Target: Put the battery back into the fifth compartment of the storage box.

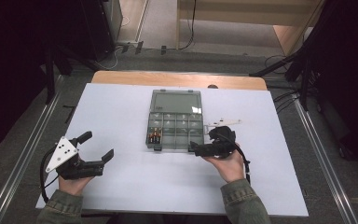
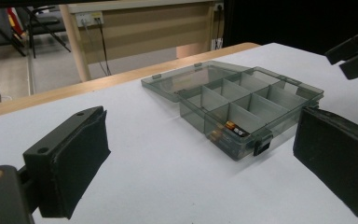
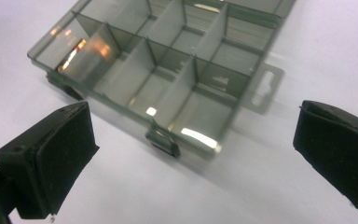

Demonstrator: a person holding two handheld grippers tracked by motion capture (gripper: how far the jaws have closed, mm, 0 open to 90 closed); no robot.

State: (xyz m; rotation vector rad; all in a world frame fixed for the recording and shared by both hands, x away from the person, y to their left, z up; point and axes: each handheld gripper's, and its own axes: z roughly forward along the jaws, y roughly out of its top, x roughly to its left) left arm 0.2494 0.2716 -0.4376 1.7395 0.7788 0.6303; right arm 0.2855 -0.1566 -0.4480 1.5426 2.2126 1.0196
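Right hand-held gripper (image 1: 200, 150) is held wide open, nothing between jaws, at approx. 5 o'clock of organiser box (image 1: 175, 126), presumably for compartment access. Box lies open mid-surface (image 1: 121, 186); batteries (image 1: 154, 136) kept at 7 o'clock cell. Left hand-held gripper (image 1: 95, 145), also open, is parked clear.

smoky grey clear box (image 1: 175, 123), orange-black batteries (image 1: 155, 136), white table (image 1: 121, 182), black tongs (image 1: 95, 147).

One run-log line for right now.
organizer box: lid open | batteries: in front-left compartment | left gripper: open, clear of box | right gripper: open, at box's front-right corner
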